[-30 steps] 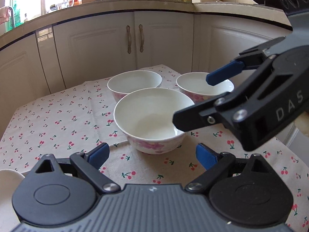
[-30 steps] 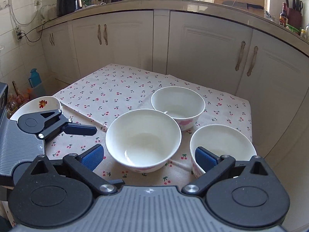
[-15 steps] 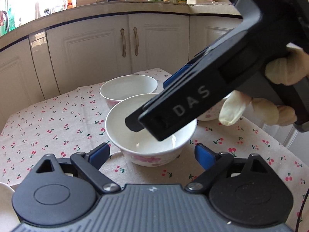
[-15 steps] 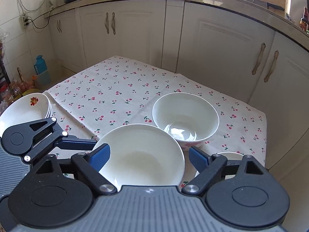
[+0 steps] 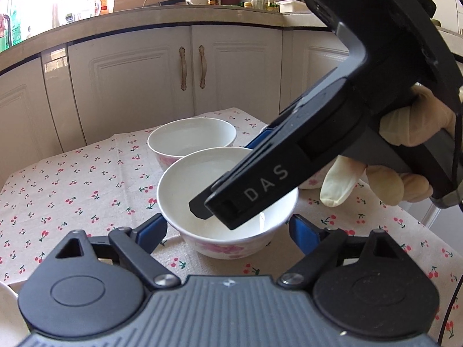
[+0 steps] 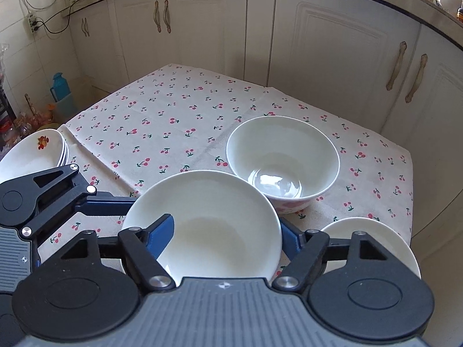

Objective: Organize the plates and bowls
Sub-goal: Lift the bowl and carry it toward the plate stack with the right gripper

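Three white bowls with pink flowers stand on the cherry-print cloth. The nearest bowl [image 5: 228, 199] [image 6: 202, 222] lies between the open fingers of my left gripper [image 5: 228, 231]. My right gripper [image 6: 228, 231] is open and straddles this bowl's right rim: its left finger [image 6: 160, 231] is inside the bowl, its right finger outside. It shows in the left wrist view [image 5: 260, 193] reaching in from the right. A second bowl [image 6: 282, 163] [image 5: 192, 137] stands behind. The third bowl [image 6: 373, 243] is at the right. A stack of white plates [image 6: 34, 153] sits at the table's left edge.
White kitchen cabinets [image 5: 191, 66] stand close behind the table. The table's right edge [image 6: 411, 196] is near the third bowl. A blue bottle [image 6: 59, 86] and clutter stand on the floor at the left. The cloth [image 6: 173, 110] at the far left of the table is bare.
My right gripper has moved left and down from near the right bowl to the nearest bowl, with one finger now inside it. My left gripper has closed in on that bowl.
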`<control>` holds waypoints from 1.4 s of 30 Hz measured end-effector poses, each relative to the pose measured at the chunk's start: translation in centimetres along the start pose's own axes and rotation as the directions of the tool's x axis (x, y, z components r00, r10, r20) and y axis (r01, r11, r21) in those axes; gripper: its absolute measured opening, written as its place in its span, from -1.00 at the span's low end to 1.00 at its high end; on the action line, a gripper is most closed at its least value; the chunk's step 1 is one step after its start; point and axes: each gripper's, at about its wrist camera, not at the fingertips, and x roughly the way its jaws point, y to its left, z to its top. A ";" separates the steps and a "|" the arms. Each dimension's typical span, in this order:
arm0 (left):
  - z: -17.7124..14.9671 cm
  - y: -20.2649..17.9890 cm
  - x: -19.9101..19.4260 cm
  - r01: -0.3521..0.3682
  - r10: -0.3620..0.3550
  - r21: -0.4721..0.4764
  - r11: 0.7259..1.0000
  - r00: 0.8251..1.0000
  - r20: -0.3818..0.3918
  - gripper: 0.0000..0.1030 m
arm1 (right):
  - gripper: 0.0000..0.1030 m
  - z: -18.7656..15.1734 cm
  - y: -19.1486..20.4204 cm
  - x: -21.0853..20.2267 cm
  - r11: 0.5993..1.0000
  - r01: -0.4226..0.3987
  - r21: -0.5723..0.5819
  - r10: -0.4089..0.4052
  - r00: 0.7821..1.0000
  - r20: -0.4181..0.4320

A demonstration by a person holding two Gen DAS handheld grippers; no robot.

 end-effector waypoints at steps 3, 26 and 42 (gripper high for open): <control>0.0 0.2 0.0 0.002 -0.002 -0.003 1.000 1.000 0.006 0.76 | 0.57 0.1 0.1 0.1 1.000 0.001 -0.002 -0.001 1.000 -0.004; -0.5 0.3 -4.1 0.041 -0.041 0.048 0.998 0.999 0.005 0.76 | 0.57 -0.4 2.6 -2.5 0.997 -0.019 0.069 0.019 1.000 -0.004; -4.1 -0.2 -10.7 0.122 -0.121 0.084 0.989 0.992 -0.027 0.76 | 0.57 -4.3 9.1 -5.8 0.994 -0.005 0.110 0.009 1.000 -0.030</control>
